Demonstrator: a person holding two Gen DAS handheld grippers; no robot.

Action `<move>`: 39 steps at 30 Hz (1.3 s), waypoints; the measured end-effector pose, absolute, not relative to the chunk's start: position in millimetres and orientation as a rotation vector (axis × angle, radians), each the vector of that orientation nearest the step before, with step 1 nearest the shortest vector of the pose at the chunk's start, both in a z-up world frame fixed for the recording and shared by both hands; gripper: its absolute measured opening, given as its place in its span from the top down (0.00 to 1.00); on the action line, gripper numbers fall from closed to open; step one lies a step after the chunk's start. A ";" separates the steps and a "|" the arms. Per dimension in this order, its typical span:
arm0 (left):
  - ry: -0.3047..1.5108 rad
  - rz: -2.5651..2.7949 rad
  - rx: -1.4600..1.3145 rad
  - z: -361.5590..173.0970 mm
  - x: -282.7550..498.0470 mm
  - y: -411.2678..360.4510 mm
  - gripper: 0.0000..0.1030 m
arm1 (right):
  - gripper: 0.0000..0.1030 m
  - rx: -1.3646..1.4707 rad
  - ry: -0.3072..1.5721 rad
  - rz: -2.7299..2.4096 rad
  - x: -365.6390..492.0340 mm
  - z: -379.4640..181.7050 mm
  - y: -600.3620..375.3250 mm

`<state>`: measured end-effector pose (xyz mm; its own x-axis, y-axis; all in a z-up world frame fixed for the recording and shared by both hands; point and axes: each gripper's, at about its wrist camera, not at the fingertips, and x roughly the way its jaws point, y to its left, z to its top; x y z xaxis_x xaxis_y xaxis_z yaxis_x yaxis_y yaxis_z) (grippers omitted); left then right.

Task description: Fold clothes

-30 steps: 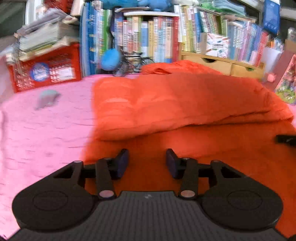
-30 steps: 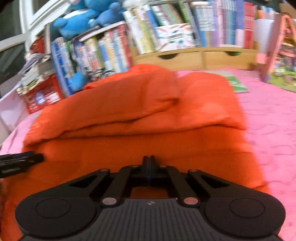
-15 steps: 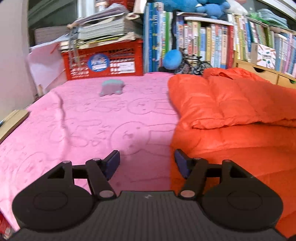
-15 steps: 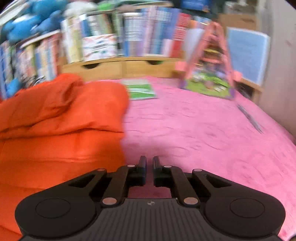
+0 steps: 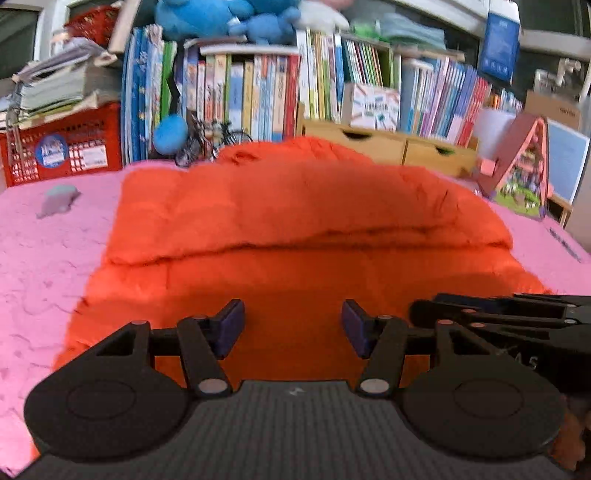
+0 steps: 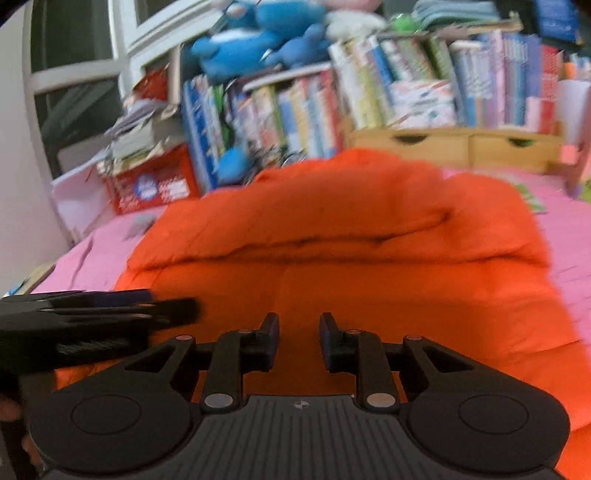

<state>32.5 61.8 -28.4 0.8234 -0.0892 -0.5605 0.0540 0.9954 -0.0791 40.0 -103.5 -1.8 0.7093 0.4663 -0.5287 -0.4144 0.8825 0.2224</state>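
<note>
I see the pink bed cover filling the lower part of both views; it carries everything. On its middle lies the orange padded garment, the thing I must fold. Its far part is doubled over the near part, so a thick roll runs from left to right across it, and the near layer lies flat up to my grippers.

Behind the bed stands a long row of books, with blue plush toys on top. At the far left is a red crate with papers stacked on it. At the far right is a wooden drawer unit, and further right a small toy house.

My left gripper hovers over the near edge of the garment. Its jaws have just closed a little, but they stand well apart, with only the orange cloth below them and nothing pinched.

My right gripper is just beside it, on its right. Its jaws have just been opening; a narrow gap shows between them, and they grip nothing.

A small grey object lies on the cover at the far left.
</note>
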 end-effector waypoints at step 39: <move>0.677 0.090 0.006 -13.4 -33.2 131.3 0.16 | 0.06 0.022 0.576 0.351 -9.0 5.1 -201.3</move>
<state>-33.2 131.3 -13.4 0.7755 0.0852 -0.6255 -0.0811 0.9961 0.0352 -9.0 -201.3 5.1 0.7811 0.3310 -0.5295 -0.3189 0.9405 0.1175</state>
